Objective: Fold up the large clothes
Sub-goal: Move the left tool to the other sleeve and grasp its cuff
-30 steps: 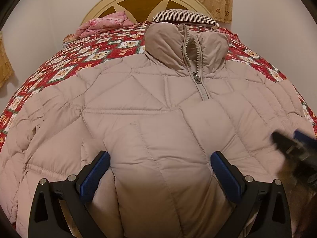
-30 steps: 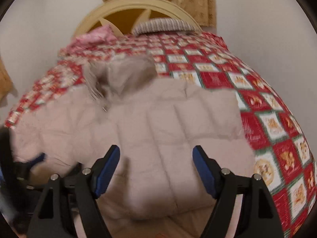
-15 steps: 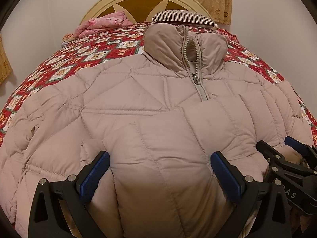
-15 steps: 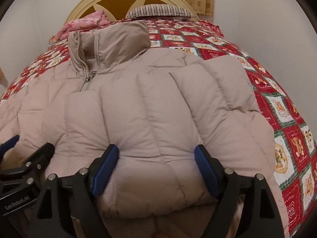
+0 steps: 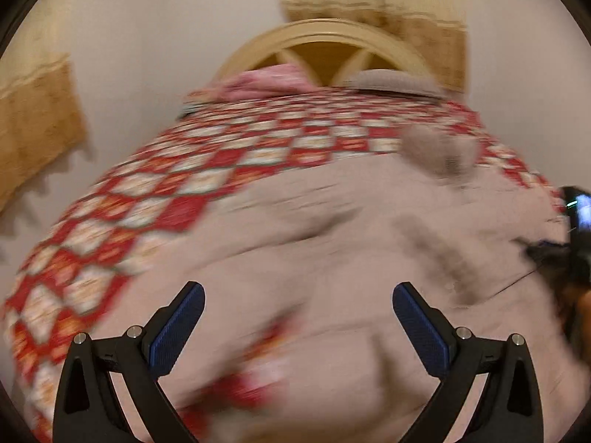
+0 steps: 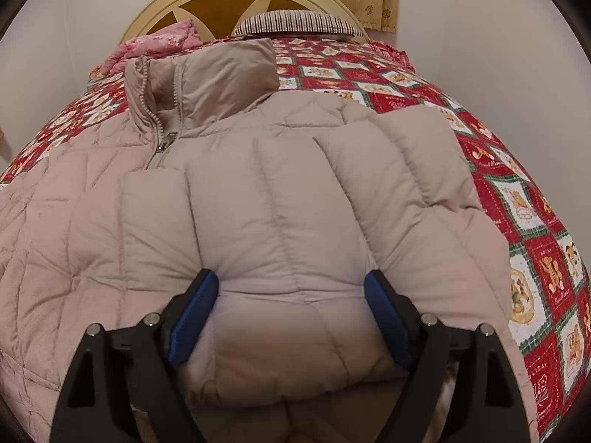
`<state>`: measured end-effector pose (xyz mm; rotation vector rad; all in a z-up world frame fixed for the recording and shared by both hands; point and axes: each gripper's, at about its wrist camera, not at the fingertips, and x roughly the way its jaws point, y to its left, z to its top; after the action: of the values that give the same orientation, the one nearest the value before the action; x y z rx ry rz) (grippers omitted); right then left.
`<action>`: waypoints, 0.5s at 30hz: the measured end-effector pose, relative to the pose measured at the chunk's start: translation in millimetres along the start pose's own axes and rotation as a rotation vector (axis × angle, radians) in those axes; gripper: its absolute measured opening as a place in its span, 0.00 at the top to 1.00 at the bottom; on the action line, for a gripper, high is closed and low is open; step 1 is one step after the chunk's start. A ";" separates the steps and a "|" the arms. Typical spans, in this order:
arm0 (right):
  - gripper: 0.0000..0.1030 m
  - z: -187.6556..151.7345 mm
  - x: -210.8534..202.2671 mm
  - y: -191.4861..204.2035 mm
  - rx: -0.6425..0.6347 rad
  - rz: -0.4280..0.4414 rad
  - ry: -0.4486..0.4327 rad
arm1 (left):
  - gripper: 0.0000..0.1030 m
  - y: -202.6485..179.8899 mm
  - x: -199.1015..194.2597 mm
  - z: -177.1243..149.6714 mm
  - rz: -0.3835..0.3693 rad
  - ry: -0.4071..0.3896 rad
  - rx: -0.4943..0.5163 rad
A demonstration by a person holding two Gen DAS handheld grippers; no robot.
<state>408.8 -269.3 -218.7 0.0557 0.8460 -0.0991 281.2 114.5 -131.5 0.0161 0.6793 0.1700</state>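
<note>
A large beige quilted puffer jacket (image 6: 280,199) lies front up on the bed, collar and zip toward the headboard. Its right sleeve (image 6: 406,192) is folded over the body. My right gripper (image 6: 291,306) is open, its blue pads on either side of a puffed fold near the hem. The left wrist view is motion-blurred: the jacket (image 5: 351,243) fills the lower half, and my left gripper (image 5: 297,326) is open and empty above its left side. The right gripper (image 5: 569,251) shows at that view's right edge.
The bed has a red and white patchwork quilt (image 6: 524,199). A cream and gold arched headboard (image 6: 236,3), a striped pillow (image 6: 295,24) and a pink folded cloth (image 6: 159,42) are at the far end. Curtains (image 5: 33,125) hang to the left.
My left gripper has swung quickly left and up, toward the jacket's left side. My right gripper has moved in lower over the hem fold, its pads slightly closer together.
</note>
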 end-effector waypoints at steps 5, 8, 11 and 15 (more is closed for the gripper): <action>0.17 -0.8 -2.1 0.9 0.001 0.003 -0.006 | 0.01 119.8 -21.3 -48.9 0.197 0.032 -0.165; 0.17 -1.5 -3.4 1.1 0.001 0.003 -0.010 | 0.01 164.0 -18.6 -75.4 0.230 0.083 -0.273; 0.17 -2.5 -5.2 1.5 0.002 0.001 -0.016 | 0.01 179.0 -12.4 -92.8 0.221 0.104 -0.321; 0.16 -3.1 -6.5 2.7 -0.001 -0.007 -0.018 | 0.03 172.8 3.0 -97.0 0.172 0.116 -0.345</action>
<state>402.5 -265.9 -215.8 0.0505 0.8282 -0.1059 196.6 281.5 -196.7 -0.2683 0.7571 0.4547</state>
